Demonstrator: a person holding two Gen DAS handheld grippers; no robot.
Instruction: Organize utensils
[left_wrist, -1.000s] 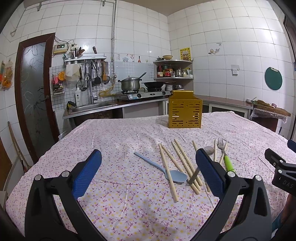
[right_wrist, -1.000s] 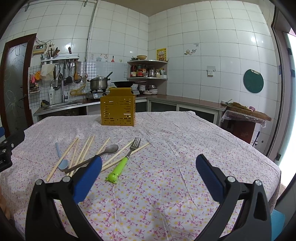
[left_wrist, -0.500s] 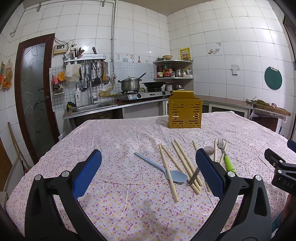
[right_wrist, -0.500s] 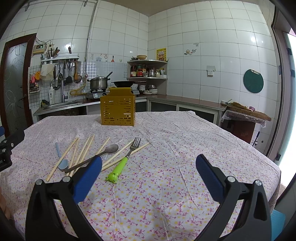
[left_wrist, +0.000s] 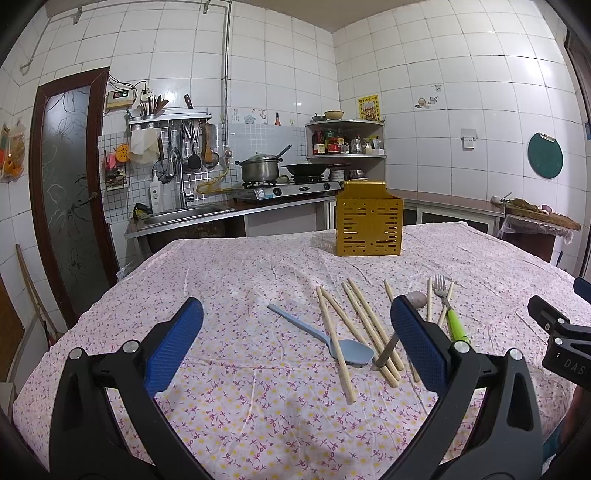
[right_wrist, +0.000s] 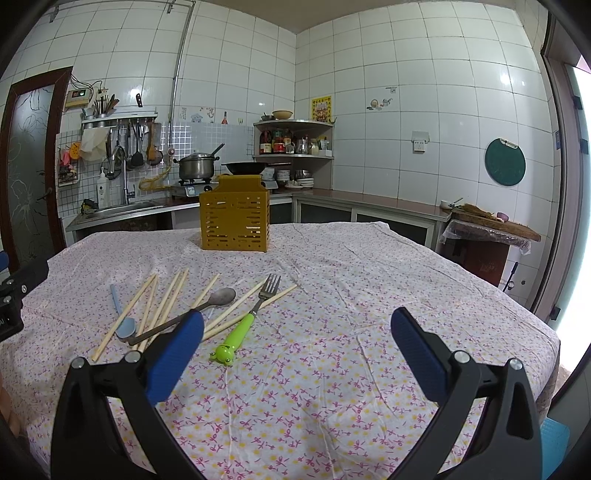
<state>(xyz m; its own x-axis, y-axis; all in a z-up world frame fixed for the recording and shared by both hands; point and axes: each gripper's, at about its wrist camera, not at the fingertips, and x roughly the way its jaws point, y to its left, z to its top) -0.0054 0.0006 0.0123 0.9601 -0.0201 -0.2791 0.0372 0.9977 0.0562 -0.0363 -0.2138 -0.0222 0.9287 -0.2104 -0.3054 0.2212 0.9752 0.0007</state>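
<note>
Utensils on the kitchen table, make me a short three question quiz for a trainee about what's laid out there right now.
1. True or false: the yellow holder stands upright on the table's floral cloth, beyond the loose utensils.
2. Multiple choice: the fork has a handle that is A) wooden, B) green with a frog face at its end, C) black.
3. Fill in: the left gripper and right gripper are both ____ and hold nothing.

Key: 1 true. 2 B. 3 open. The light blue spoon, the chopsticks and the dark-handled spoon all lie loose on the cloth.
</note>
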